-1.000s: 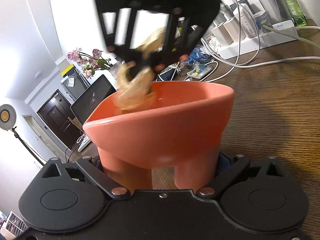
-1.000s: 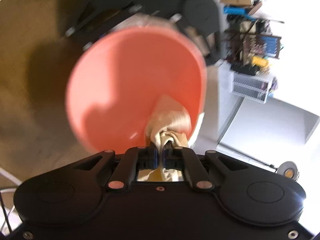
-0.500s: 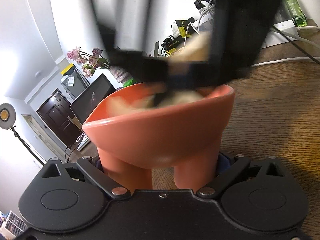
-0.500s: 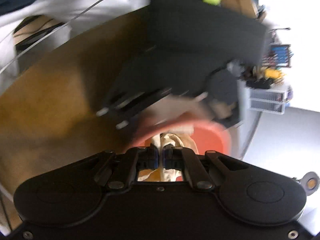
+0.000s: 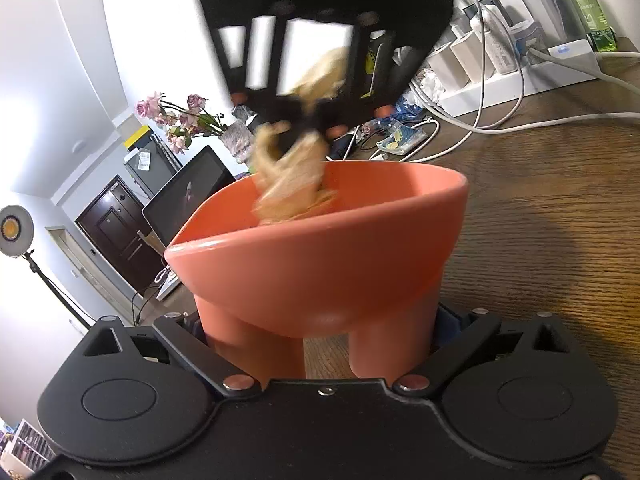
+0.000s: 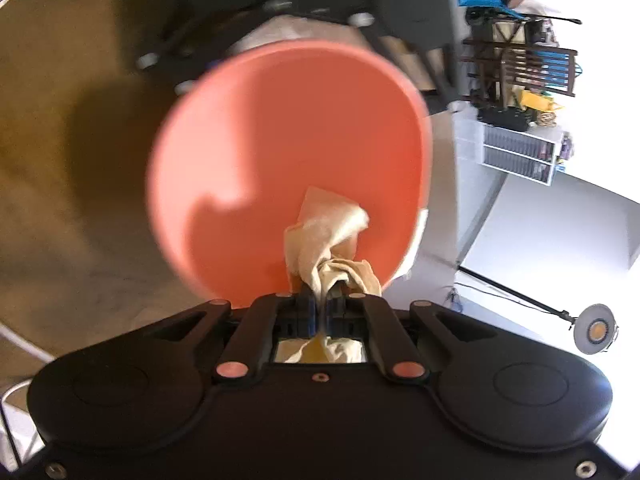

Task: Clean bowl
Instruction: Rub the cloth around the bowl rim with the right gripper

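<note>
The left gripper points forward and level over the tabletop, its fingers closed in on the two stubby legs of the coral bowl, which it holds tilted with the open side facing up and away from the camera. The right gripper comes in from above and opposite, angled down toward the bowl's mouth; its jaws are pressed tight on a bunched cream cloth, whose loose end hangs into the bowl near the rim on that gripper's side. In the left wrist view the cloth is blurred and sits at the far inner wall of the bowl, just below the black frame of the right gripper. The tabletop is dark brown wood with a clear grain. Along its far edge lie white cables, a white power strip and a green spray bottle. Beyond it stand pink flowers, a dark monitor, a dark door and a round studio lamp on a stand.
</note>
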Action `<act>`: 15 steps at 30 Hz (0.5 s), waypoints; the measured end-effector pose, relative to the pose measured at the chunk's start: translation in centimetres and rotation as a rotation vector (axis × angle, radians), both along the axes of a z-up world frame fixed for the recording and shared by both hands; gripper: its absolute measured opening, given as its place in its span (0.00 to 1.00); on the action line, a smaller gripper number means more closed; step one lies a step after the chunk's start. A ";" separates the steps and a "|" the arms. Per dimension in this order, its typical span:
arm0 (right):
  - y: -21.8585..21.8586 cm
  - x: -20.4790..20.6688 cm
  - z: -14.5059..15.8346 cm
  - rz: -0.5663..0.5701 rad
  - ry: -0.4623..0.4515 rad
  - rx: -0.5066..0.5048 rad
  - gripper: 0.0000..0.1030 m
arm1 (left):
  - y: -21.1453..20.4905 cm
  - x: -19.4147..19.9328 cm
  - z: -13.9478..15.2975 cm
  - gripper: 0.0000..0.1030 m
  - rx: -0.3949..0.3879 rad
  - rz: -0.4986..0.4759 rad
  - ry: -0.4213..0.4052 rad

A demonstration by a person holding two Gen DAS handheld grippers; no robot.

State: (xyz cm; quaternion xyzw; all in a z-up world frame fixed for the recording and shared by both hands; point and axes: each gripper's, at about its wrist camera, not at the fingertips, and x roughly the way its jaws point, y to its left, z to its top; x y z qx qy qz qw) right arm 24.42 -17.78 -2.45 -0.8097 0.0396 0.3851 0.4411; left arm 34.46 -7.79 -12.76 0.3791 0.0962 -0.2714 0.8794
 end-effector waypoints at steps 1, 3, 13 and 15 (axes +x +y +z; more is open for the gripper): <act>-0.2 -0.7 -0.1 0.005 0.016 -0.009 0.05 | 0.0 0.1 0.0 0.95 0.000 -0.001 0.001; -0.7 -2.0 -0.4 0.014 0.049 -0.026 0.05 | 0.0 0.1 0.0 0.95 0.000 0.000 0.001; 2.1 -6.7 2.0 0.060 0.207 0.098 0.04 | 0.1 -0.9 -0.6 0.94 0.005 -0.005 -0.012; 2.3 -6.8 2.7 0.097 0.157 0.132 0.04 | 0.0 -1.4 -0.6 0.95 0.004 -0.004 -0.009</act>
